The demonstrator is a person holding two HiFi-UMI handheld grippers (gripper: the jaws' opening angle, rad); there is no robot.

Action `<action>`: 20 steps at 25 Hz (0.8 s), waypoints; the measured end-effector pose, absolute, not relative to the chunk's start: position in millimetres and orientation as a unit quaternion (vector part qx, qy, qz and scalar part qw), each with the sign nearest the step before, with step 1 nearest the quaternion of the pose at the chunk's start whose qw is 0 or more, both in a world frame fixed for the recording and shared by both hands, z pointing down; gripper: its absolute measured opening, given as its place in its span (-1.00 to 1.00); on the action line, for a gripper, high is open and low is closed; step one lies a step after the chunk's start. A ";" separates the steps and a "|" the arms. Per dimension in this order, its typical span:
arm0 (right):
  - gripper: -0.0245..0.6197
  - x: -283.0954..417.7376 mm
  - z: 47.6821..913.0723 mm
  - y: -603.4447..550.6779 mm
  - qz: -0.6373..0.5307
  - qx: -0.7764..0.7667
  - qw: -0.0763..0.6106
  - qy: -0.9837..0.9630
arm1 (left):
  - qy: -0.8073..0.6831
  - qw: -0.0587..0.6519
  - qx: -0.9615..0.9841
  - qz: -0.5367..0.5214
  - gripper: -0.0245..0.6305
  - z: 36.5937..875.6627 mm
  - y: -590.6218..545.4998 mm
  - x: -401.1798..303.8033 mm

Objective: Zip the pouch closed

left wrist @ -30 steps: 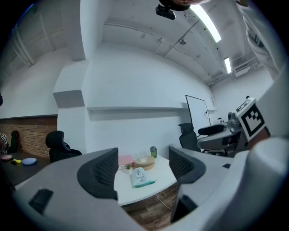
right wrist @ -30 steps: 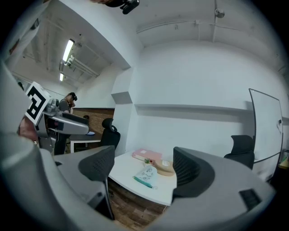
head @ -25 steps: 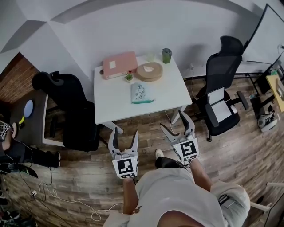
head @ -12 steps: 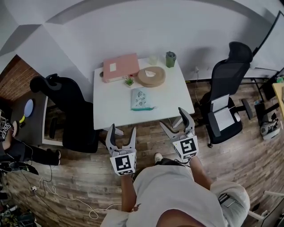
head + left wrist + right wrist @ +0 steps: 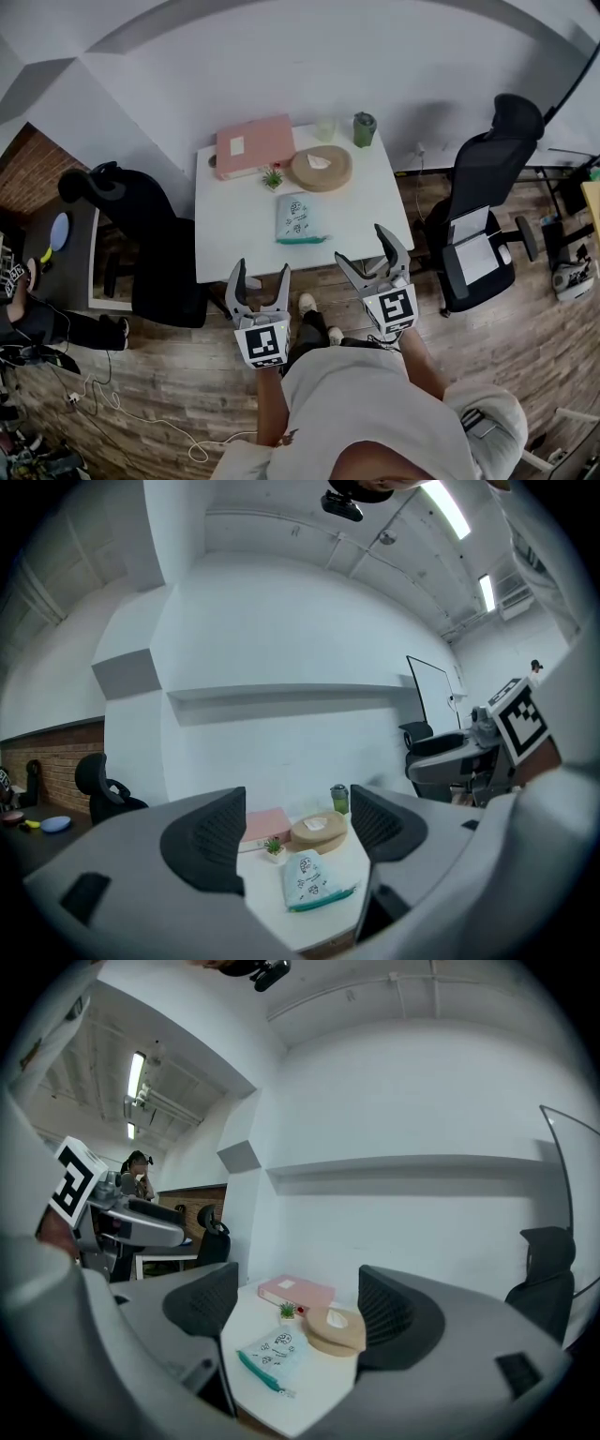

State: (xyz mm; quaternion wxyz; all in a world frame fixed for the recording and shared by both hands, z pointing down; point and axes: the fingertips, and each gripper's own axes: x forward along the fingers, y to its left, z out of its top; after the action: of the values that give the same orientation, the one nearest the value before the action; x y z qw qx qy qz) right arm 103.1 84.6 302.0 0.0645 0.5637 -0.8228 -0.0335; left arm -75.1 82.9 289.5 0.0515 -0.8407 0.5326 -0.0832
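We hold the left gripper [image 5: 261, 274] and the right gripper [image 5: 365, 249] short of the square white table [image 5: 230, 239], both with ribbed jaws spread and empty. The soft, pale pouch [image 5: 300, 218] lies flat mid-table with its teal zip edge nearest us; its slider and print are too small to make out.

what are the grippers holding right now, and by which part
Nothing. The left gripper and the right gripper both have their jaws apart with nothing between them. The pouch lies on the table, clear of both.
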 end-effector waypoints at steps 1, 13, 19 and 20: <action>0.31 103.9 302.5 80.3 -0.033 0.565 0.065 -0.822 | 0.531 0.051 -0.842 -0.083 0.13 290.4 78.4 -73.9; 0.31 105.2 316.6 9.4 -0.024 0.580 0.086 -0.810 | 0.504 0.036 -0.860 -0.077 0.13 305.3 -2.0 -65.2; 0.31 104.4 338.0 -34.1 -0.009 0.586 0.113 -0.802 | 0.481 0.019 -0.872 -0.087 0.13 328.2 -53.6 -62.2; 0.30 103.9 342.2 -40.0 -0.006 0.587 0.118 -0.801 | 0.476 0.015 -0.875 -0.089 0.13 333.1 -61.2 -62.0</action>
State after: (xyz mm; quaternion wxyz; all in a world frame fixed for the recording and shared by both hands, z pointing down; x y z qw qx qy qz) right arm 103.9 -40.0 342.2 0.1179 0.5870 -0.8009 -0.0056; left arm -62.0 -61.2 333.1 0.0154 -0.8749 0.4760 -0.0886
